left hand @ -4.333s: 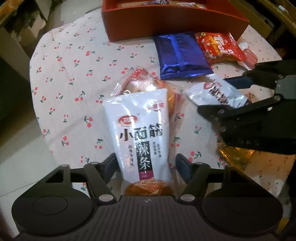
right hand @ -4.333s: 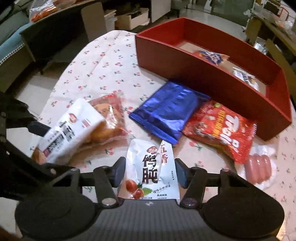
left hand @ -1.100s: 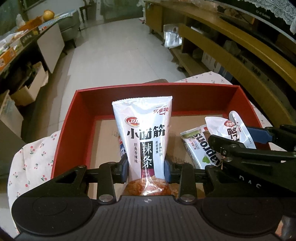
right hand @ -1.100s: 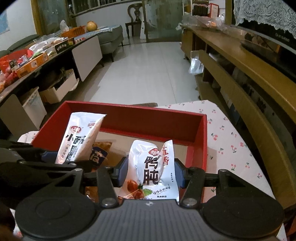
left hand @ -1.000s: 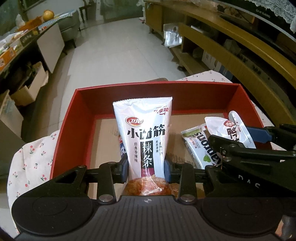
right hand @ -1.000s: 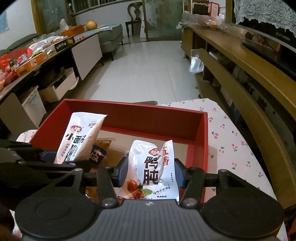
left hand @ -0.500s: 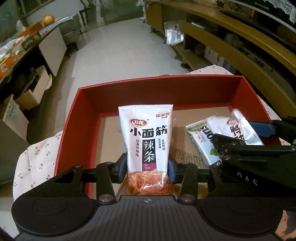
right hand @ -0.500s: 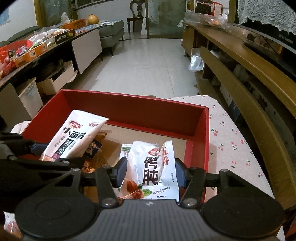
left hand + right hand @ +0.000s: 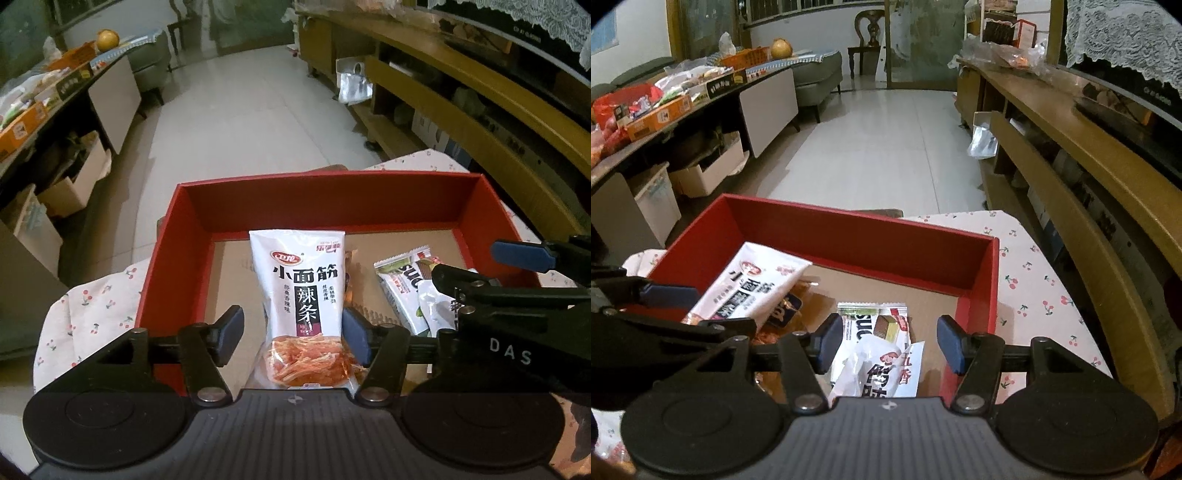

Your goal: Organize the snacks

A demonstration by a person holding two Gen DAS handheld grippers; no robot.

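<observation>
I see the red box (image 9: 192, 254) on the cherry-print worktop (image 9: 1030, 280). My left tongs (image 9: 291, 328) have just been opening; the spicy-strip pouch (image 9: 299, 280) stands loose between them. My right tongs (image 9: 886, 343) have been parting, the white pouch (image 9: 875, 373) lying free below

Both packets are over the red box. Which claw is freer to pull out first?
Right, likely. Both have just been opening: the right claw stands clear of its white packet in the red box; the left claw has the tall packet seemingly against one pad.
</observation>
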